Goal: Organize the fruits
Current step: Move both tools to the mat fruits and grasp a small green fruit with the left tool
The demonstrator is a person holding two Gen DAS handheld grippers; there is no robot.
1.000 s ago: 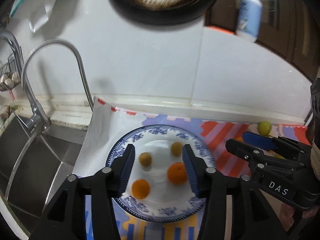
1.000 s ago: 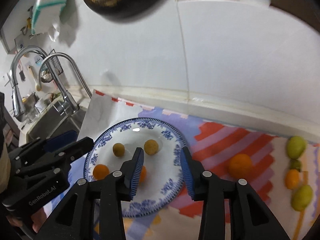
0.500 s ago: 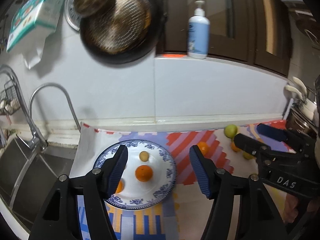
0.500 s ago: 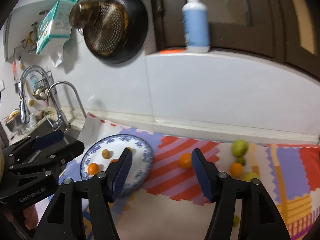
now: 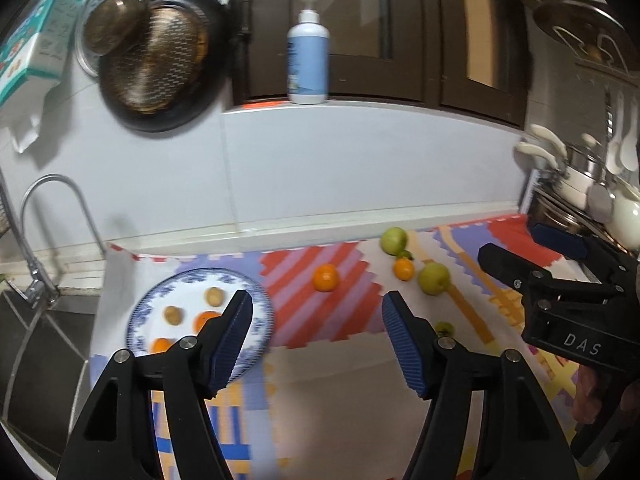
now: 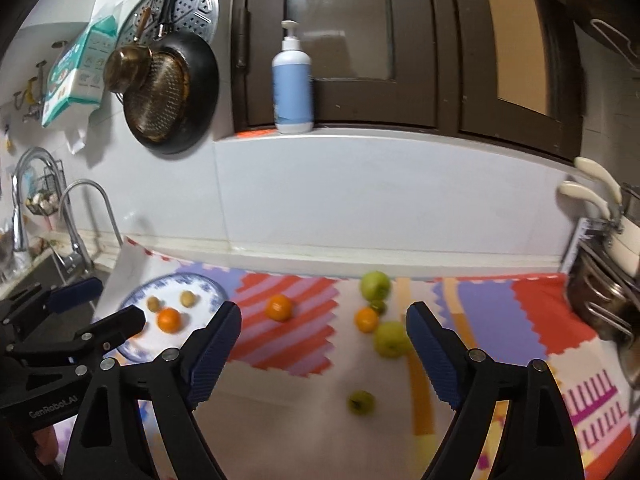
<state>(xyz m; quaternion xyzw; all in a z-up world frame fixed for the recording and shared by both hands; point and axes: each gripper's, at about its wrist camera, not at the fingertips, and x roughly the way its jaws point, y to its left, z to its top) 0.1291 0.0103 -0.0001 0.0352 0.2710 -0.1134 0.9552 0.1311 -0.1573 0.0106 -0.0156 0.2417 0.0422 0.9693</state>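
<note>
A: Both tongs have drawn back from the blue-patterned plate (image 5: 262, 300) since a second ago. Left gripper (image 5: 316, 334): jaws have just been opening, nothing between them. Right gripper (image 6: 324, 344): same, spread wider, empty.

B: Plate contents?

A: Two oranges and two small brownish fruits, lying left of both tongs.

B: Loose stock on the mat (image 6: 480, 308)?

A: One orange (image 6: 279, 307) ahead of the right gripper, left of centre. Ahead and right of centre: large green fruit (image 6: 375, 285), small orange (image 6: 366, 319), second green fruit (image 6: 391, 339) beside the right finger. One small green fruit (image 6: 361, 401) nearest, low between the fingers.

B: Handling advice?

A: Probably take the lone orange first. Centre it between the pads, close gently; round fruit likely rolls if nudged off-centre.
</note>
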